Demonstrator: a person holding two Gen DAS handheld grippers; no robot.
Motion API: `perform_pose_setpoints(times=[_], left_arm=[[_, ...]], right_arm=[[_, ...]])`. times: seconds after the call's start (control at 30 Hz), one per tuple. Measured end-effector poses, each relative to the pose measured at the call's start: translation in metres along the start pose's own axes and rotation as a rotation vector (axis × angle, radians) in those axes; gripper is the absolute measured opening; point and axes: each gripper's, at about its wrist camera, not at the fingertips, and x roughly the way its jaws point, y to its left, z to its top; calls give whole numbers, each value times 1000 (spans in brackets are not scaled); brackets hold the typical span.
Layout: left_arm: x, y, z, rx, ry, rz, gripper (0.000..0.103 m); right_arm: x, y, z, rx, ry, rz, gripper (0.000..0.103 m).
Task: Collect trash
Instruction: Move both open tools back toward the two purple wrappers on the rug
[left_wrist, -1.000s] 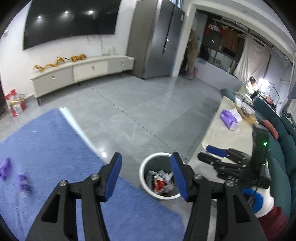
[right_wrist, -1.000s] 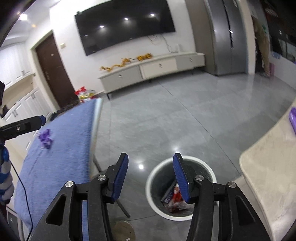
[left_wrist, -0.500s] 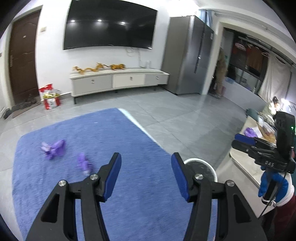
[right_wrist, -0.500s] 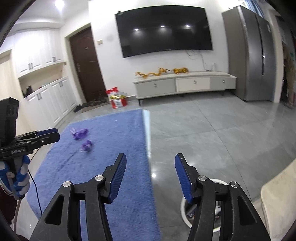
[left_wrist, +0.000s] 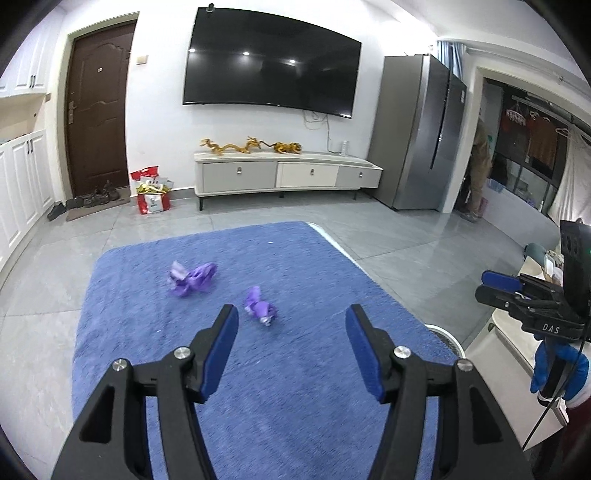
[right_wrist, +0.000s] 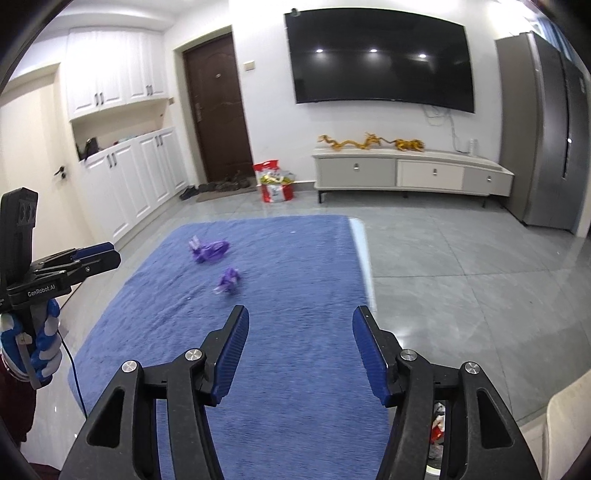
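Both grippers tilted down over the blue cloth-covered desk (left_wrist: 280, 406)

Left gripper (left_wrist: 291, 343) and right gripper (right_wrist: 298, 349) jaws just widened, empty; small crumpled purple wrapper (left_wrist: 259, 306), at 11 o'clock, lies lengthwise toward 11.

"DAS" on the right gripper (left_wrist: 502, 284) — "GenRobot.AI" on the left gripper (right_wrist: 98, 254).

left gripper (left_wrist: 291, 341): black frame, blue ribbed pads, silver screws | right gripper (right_wrist: 298, 349): same build, "DAS" marking at right edge | hands: blue-and-white gloves (right_wrist: 31, 345), dark red sleeves, black cable
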Motion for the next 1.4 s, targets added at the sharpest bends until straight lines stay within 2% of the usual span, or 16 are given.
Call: perform_pose_setpoints(times=[0.17,0.53,0.8,1.2,1.4], left_arm=[[-15,19,-11,-38,-9,30,59],[-30,39,-36,-41,-4,170,59],[-32,27,-53,-4,8,200,59],[-20,34,-65,10,19,235,59],[-14,40,-69,5,28,239,65]], right_arm=[[9,26,5,-40,11,36,58],[44,65,1,-81,50,122,59],[67,79,-11,-76,100,160,59],[87,94,-7,-102,134,166,59],[98,103,-5,-123,156,174,59]])
